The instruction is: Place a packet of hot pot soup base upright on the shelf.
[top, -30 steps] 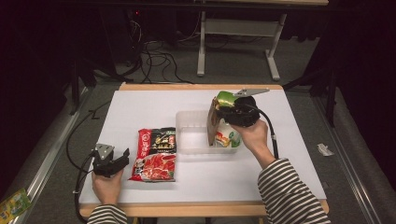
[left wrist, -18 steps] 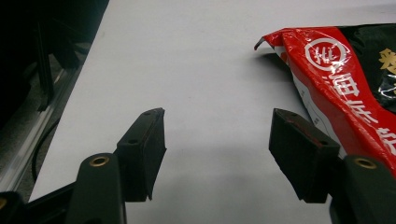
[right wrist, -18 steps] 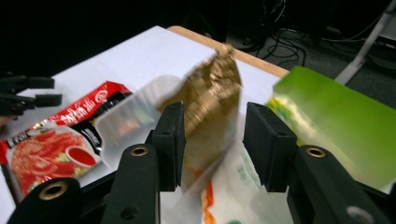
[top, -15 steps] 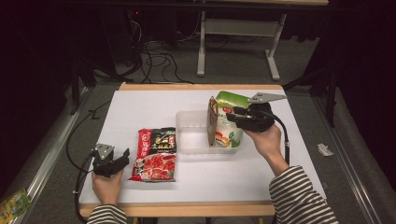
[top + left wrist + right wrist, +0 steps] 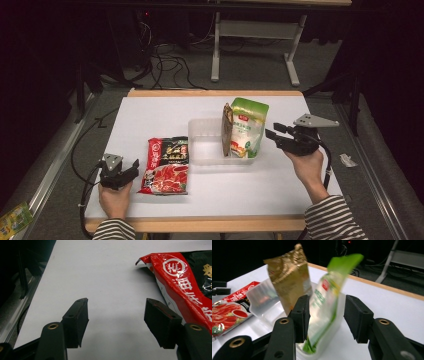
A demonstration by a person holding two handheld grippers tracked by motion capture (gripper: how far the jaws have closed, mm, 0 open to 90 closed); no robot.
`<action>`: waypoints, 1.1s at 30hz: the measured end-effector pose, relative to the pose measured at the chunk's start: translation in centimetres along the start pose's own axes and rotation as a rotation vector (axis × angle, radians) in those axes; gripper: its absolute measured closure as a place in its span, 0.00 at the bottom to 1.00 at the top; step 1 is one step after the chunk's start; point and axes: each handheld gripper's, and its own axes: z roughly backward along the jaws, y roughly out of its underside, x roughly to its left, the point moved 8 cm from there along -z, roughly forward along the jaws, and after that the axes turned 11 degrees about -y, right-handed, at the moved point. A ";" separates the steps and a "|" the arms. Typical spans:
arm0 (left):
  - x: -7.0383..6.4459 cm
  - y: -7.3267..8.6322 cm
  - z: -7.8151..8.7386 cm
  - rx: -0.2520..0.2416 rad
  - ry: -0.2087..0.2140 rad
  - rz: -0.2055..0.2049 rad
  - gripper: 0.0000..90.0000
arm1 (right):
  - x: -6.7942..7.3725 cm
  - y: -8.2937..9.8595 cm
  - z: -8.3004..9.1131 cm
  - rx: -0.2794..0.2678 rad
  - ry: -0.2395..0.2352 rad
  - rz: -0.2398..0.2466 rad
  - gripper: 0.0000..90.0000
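— What could go wrong?

— The green pouch stands upright in the clear tub, mid-frame, against a gold packet. A nudge from my right claw could tip both.

— Where's that claw?

— Just right of the pouch, jaws spread, empty. My left claw rests open beside the red hotpot packet, lower left on the desk.

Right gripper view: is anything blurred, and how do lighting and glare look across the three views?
Right gripper view: green pouch smeared by blur, jaws sharp. Left gripper view: glare streaks on the red packet, soft shadow under the jaws. High view: white table evenly lit, surroundings nearly black.
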 end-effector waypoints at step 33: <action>0.1 -0.3 0.4 -0.030 0.053 0.035 0.40 | -7.3 13.1 2.2 0.114 0.228 -0.157 0.59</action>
